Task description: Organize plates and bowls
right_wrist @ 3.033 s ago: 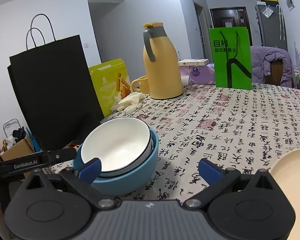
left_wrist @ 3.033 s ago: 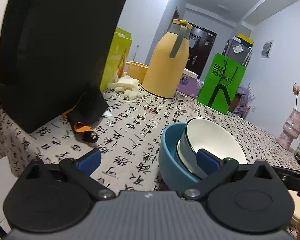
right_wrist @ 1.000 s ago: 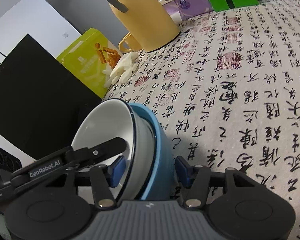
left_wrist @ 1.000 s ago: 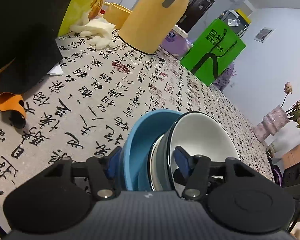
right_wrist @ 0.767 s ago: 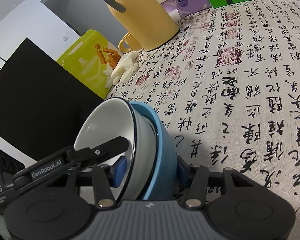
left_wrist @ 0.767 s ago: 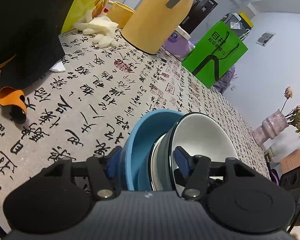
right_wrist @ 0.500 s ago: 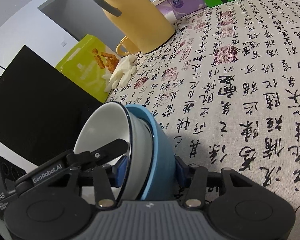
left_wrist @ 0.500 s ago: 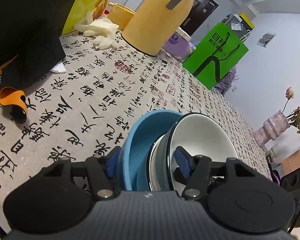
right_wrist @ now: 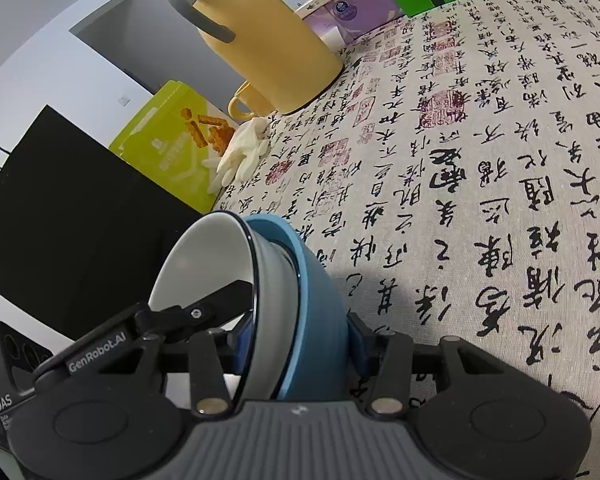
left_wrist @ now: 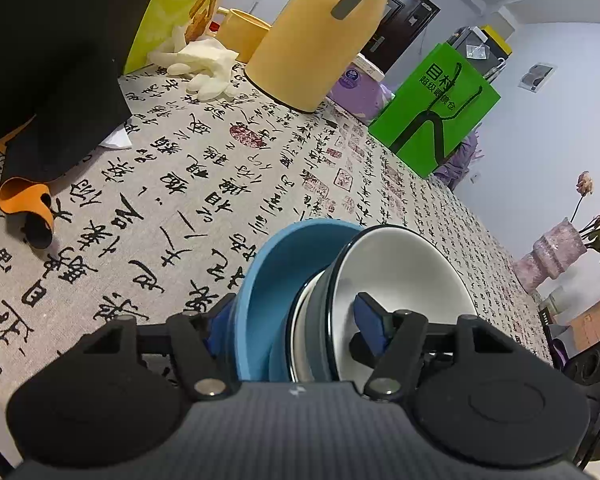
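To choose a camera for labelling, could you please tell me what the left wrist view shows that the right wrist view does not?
Only the left wrist view shows the vase of dried flowers and the orange-lined black pouch.

Only the right wrist view shows the left tool reaching inside the white bowl.

Both show the blue bowl, yellow jug and white gloves.

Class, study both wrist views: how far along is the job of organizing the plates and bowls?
Done: the white bowl sits nested in the blue bowl. In hand: the right tool clamps both walls, holding the pair tilted above the tablecloth. The left tool straddles them too, its jaws opening. Left: probably setting the pair down. No plate is in view.
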`<state>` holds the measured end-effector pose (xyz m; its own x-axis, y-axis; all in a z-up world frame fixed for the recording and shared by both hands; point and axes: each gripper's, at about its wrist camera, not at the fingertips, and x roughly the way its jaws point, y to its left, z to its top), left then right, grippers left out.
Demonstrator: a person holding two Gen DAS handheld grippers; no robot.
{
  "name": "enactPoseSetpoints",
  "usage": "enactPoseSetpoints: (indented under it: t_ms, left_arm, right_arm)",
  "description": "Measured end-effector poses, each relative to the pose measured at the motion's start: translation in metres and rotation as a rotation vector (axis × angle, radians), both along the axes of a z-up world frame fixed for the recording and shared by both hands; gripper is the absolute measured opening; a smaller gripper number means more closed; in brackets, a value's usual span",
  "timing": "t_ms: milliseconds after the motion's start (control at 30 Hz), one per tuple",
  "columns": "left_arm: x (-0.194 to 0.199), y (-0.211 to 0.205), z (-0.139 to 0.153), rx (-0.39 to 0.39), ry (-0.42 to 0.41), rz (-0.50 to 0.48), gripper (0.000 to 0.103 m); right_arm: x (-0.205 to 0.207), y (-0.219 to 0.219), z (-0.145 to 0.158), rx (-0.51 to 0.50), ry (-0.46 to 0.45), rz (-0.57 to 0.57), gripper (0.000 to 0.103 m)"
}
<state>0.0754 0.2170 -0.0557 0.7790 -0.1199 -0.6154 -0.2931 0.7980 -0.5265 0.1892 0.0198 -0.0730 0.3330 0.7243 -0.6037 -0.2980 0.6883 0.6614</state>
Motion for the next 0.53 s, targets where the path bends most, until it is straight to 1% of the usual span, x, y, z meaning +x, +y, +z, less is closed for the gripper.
enactPoseSetpoints:
  t_ms: [267, 533]
  left_arm:
    - [0.0003, -0.003, 0.0009, -0.006, 0.007, 0.01, 0.065]
    - [-0.0006, 0.0004, -0.0025, -0.041, 0.011, 0.003, 0.066]
  right_arm:
    - [0.0005, -0.0039, -0.0008, 0.008, 0.016, -0.016, 0.045]
    - [-0.0008, -0.0082, -0.0018, 0.021, 0.024, -0.017, 0.044]
